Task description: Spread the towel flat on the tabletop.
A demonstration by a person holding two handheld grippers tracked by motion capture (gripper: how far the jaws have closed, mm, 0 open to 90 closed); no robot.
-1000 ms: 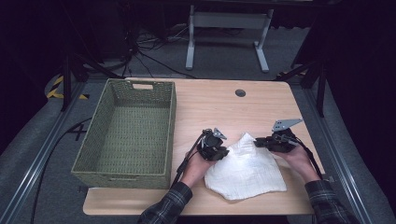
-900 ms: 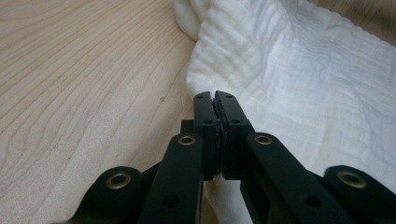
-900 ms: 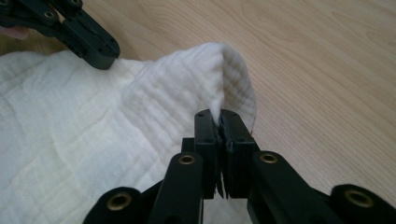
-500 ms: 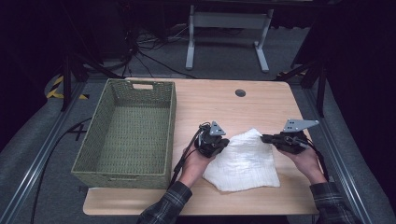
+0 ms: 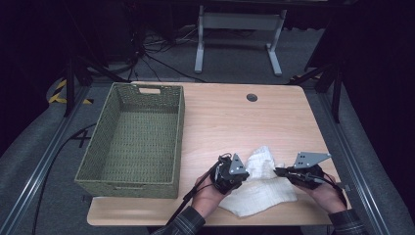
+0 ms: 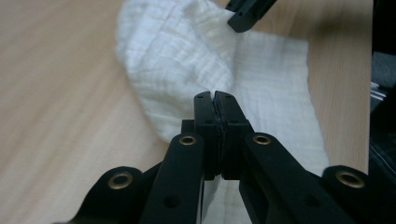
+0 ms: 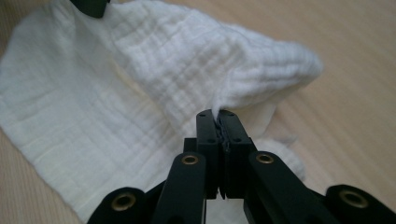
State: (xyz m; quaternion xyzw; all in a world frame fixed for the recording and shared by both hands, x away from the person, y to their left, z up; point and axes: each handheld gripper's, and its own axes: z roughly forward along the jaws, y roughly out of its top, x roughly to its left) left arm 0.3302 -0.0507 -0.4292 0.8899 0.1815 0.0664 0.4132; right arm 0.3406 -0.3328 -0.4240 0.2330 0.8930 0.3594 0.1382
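White cloth [image 5: 259, 188], edge lifted by both tools, lies diagonally.

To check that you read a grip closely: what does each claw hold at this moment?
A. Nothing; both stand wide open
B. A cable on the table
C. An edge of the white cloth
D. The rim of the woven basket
C: the left claw and the right claw each have their jaws pinched shut on an edge of the white cloth, folding it on the table; the woven basket sits apart.
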